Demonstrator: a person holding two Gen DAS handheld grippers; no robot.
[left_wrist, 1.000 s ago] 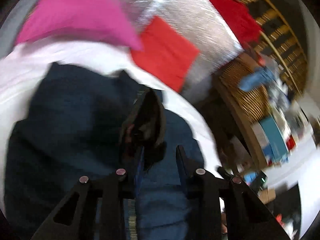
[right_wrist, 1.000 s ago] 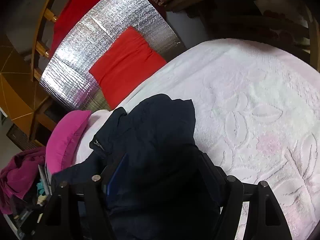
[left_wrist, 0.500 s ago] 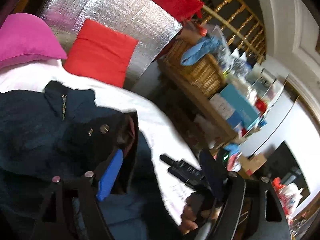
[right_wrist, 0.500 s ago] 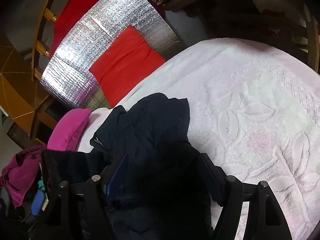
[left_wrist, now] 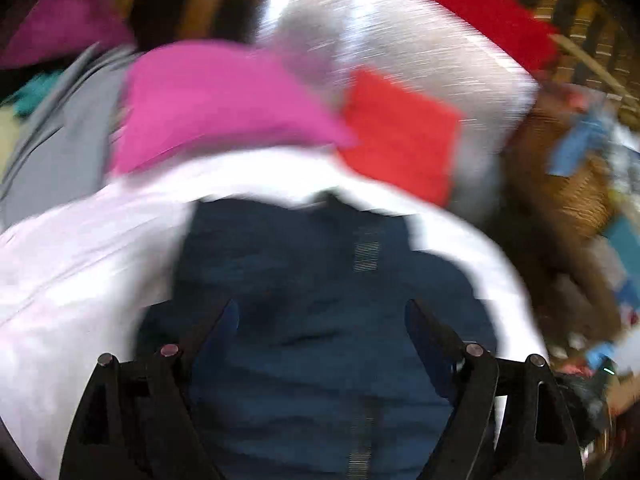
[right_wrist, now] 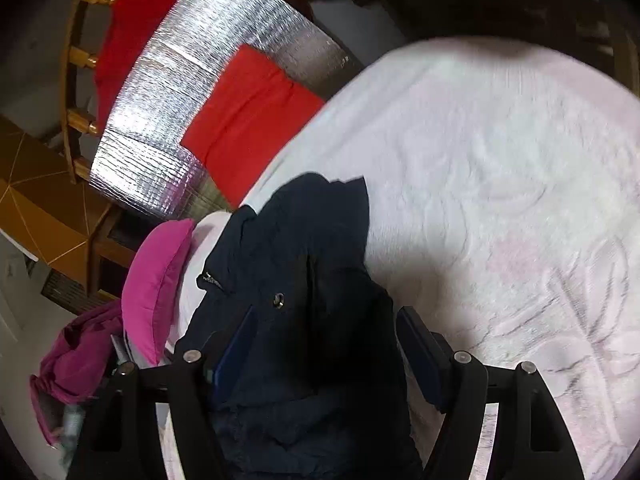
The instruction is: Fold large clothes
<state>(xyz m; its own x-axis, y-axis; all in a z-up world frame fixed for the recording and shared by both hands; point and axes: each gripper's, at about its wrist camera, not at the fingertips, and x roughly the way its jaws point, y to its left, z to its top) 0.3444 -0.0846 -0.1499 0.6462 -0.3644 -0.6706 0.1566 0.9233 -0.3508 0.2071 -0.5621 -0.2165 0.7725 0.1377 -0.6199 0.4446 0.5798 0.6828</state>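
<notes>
Lying bunched on the white tufted bedspread (right_wrist: pixel 500 184), the dark navy zip-front jacket (right_wrist: pixel 304 280) sits near the bed's head end, just short of the magenta pillow (right_wrist: pixel 160 284) and the red cushion (right_wrist: pixel 248 120) propped against the silver quilted foil panel (right_wrist: pixel 188 80).

Left gripper (left_wrist: pixel 320 314): jaws opening, spread wide over the jacket's front. No cloth is pinched between them; the fabric lies below, apart from the pads as far as the blur allows.

Right gripper (right_wrist: pixel 324 328): jaws wide, straddling a raised ridge of jacket. Whether the pads press the cloth I cannot tell; it looks loose between them.

Risks, as a judgement: the jacket is thick and lumpy, so a fold started now could trap a sleeve underneath and come out crooked. With the left jaws letting go, the released layer may slump out of line. A grab through several layers at once would drag the whole garment across the bedspread instead of turning one panel. The zip could snag a finger.

View differences: the left wrist view, heavily smeared, shows the pale zip line (left_wrist: pixel 366 256) running down the jacket's middle and a wicker basket (left_wrist: pixel 576 184) to the right. The right wrist view is sharp: it shows a metal snap (right_wrist: pixel 279 299), the embossed leaf pattern on the bedspread, and a heap of magenta clothing (right_wrist: pixel 76 364) off the bed's edge.
</notes>
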